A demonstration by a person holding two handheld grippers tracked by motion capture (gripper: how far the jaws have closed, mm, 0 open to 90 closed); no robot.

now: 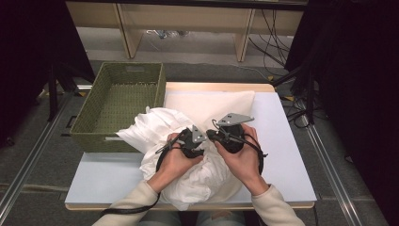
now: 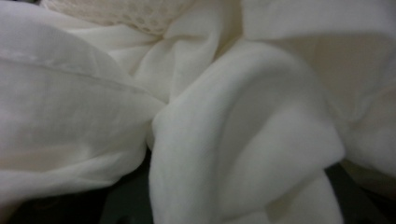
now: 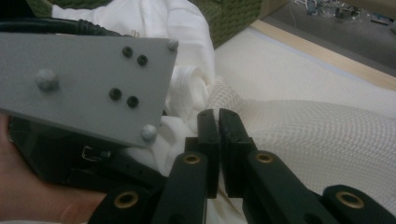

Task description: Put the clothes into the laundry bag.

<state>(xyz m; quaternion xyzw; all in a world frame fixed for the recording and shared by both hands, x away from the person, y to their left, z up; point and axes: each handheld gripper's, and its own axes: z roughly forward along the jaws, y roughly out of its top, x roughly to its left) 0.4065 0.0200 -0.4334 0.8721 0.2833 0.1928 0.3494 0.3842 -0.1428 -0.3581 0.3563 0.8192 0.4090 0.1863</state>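
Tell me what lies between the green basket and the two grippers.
In the high view, bunched white cloth lies between the woven basket and the left gripper; the right gripper sits just beyond.

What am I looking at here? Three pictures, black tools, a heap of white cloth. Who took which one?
A person sits at a table and holds a hand tool with two jaws in each hand. One camera looks down from above; the other two ride on the tools. The left gripper is buried in the white cloth, so its camera sees folds up close. The right gripper has its jaws shut, apparently on nothing, beside a cream mesh fabric. A green woven basket stands on the left.
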